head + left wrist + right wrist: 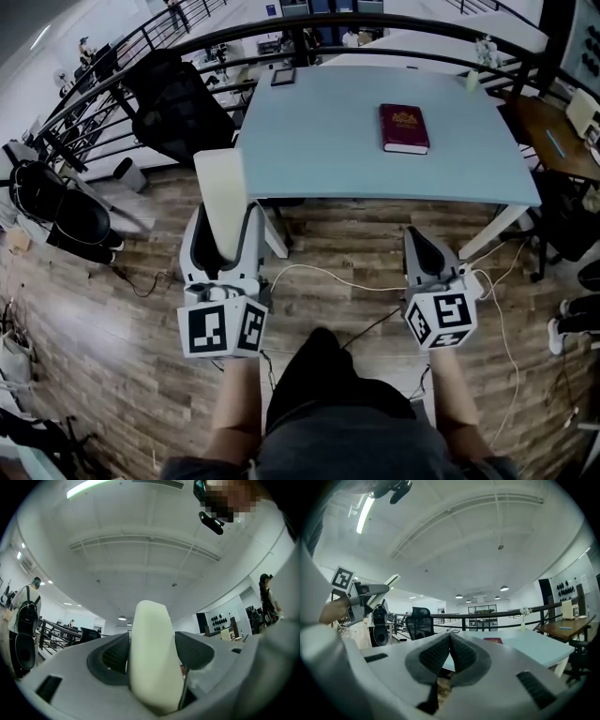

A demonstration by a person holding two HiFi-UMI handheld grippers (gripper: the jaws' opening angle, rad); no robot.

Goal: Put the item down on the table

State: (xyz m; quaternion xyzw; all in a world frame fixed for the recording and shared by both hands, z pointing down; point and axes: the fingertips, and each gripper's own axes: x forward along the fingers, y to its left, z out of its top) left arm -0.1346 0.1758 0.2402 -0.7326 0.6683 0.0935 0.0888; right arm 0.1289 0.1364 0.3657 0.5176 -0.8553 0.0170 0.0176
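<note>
A flat cream-white item [223,199] stands upright between the jaws of my left gripper [225,230], which is shut on it; in the left gripper view the item [152,658] fills the gap between the dark pads. The gripper holds it over the wooden floor, just short of the near left corner of the light blue table [328,150]. My right gripper [419,242] hangs near the table's front edge, shut with nothing in it; its pads [440,653] meet.
A maroon book [404,127] lies on the table right of centre. At the far edge are a dark tablet [283,76] and a small vase [473,80]. A black office chair [178,103] stands at the left, a wooden desk [553,141] at the right. Cables [328,277] run across the floor.
</note>
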